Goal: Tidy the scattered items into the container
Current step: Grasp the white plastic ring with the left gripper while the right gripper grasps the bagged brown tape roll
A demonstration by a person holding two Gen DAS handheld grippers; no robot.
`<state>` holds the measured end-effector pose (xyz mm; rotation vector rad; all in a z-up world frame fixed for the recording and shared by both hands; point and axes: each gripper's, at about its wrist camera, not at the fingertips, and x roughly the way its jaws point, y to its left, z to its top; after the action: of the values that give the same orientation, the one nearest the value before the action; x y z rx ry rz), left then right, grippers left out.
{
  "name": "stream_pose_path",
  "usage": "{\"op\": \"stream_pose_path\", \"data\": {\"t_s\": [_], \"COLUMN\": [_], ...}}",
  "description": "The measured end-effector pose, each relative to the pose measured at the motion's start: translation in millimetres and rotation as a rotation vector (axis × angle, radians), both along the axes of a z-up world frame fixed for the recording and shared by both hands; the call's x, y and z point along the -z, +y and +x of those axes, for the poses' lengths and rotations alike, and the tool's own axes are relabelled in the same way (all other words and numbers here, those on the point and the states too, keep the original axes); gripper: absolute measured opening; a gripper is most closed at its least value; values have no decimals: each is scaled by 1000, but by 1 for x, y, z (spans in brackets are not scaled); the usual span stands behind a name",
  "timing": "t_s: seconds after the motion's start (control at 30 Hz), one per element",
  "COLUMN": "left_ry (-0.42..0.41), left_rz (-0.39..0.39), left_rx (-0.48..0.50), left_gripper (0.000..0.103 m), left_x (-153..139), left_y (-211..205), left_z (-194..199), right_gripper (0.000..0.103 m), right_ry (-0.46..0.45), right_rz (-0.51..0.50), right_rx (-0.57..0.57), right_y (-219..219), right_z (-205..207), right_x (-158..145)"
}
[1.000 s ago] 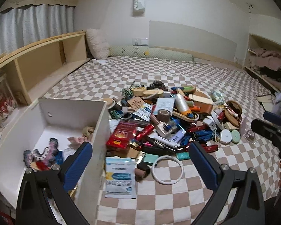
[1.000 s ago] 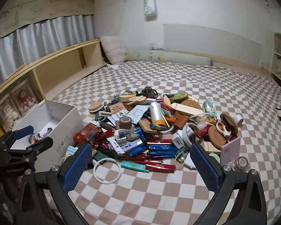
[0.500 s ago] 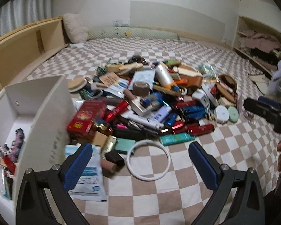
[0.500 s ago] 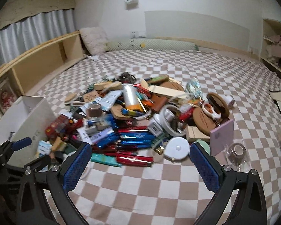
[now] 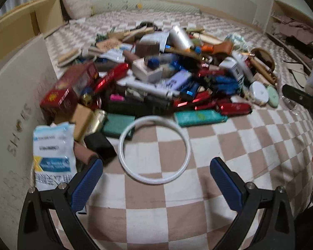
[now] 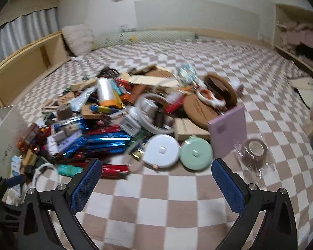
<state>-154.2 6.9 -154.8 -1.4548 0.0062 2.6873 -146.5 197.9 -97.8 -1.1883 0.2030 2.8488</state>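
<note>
Right now we see both tongs spread wide and holding nothing, above a checked bedspread (image 5: 177, 204). Our left tongs (image 5: 156, 179) hover low over a white ring (image 5: 123, 145) that lies flat on the bedspread at the near edge of the heap of scattered items (image 5: 167, 66); the ring sits between the two blue pads, slightly ahead of them, and we cannot tell any contact. Just left of the ring lie a white and blue packet (image 5: 52, 156) and a green flat box (image 5: 116, 125). The container (image 5: 12, 108), a white box, stands at the far left, its wall right beside the packet and a red carton (image 5: 68, 91). Our right tongs (image 6: 156, 181) hang over bare bedspread in front of a white round case (image 6: 161, 151) and a mint round case (image 6: 196, 154), which touch side by side. A clear-wrapped roll of brown tape (image 6: 255, 150) lies apart to the right.
</note>
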Motion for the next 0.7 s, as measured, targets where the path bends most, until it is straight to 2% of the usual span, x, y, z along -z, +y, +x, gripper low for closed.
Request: {"op": "stream_pose_path", "data": {"t_s": [0.27, 0.37, 0.43, 0.57, 0.7], "left_ry": [-59, -55, -52, -48, -48], "left_rz": [-7, -20, -20, -16, -1], "left_rx": [-44, -54, -60, -90, -105], "left_gripper": [103, 103, 103, 103, 103], "left_x": [18, 20, 21, 22, 24], "left_y": [-1, 2, 3, 4, 3], "left_z": [-6, -6, -8, -14, -24], "right_gripper": [103, 103, 103, 103, 103], "right_ry": [-18, -19, -50, -108, -136], "right_rz": [-14, -15, -21, 57, 80], "right_rx": [79, 116, 136, 143, 151], "right_y": [34, 46, 54, 55, 62], "right_z": [-5, -8, -13, -21, -22], "right_x": [13, 18, 23, 33, 35]}}
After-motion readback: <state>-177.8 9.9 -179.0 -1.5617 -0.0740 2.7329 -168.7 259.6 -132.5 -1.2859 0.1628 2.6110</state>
